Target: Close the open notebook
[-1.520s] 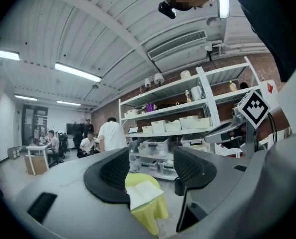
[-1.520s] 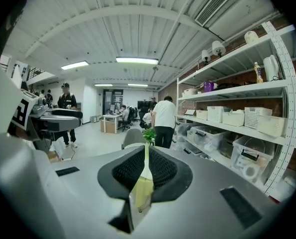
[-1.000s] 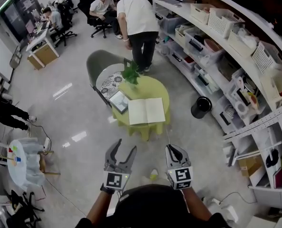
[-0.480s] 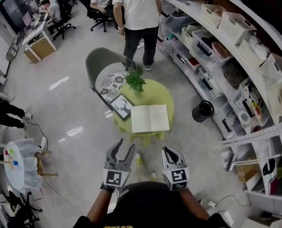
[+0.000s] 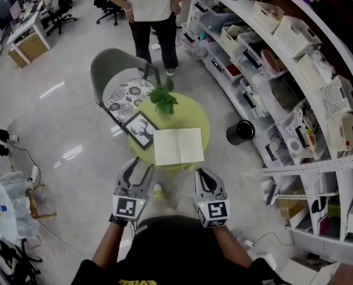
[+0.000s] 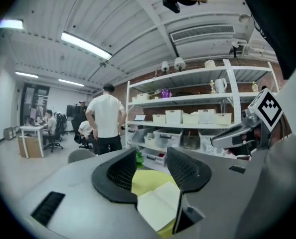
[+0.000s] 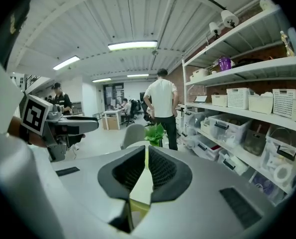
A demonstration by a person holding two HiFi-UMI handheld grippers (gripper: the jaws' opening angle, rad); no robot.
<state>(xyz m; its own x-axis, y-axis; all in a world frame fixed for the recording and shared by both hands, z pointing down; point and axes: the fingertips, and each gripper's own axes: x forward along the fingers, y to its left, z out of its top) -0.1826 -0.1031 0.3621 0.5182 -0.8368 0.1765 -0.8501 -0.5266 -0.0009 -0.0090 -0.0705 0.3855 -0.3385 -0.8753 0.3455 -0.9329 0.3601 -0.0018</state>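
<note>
Open notebook [image 5: 178, 146] lies flat, pages up, on the round yellow-green worktop [image 5: 201, 119], just beside a framed deer picture [image 5: 140, 129], with a plant [image 5: 163, 100] behind. Left gripper [image 5: 137, 168]: jaws apart, nothing between. Right gripper [image 5: 201, 174]: jaws together, empty. Both are held short of the worktop, clear of the notebook. Page writing is too small to read.

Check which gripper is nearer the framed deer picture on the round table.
Left. The left gripper is just below the framed deer picture in the head view; the right gripper is off to the side, at the open notebook's near right corner.
</note>
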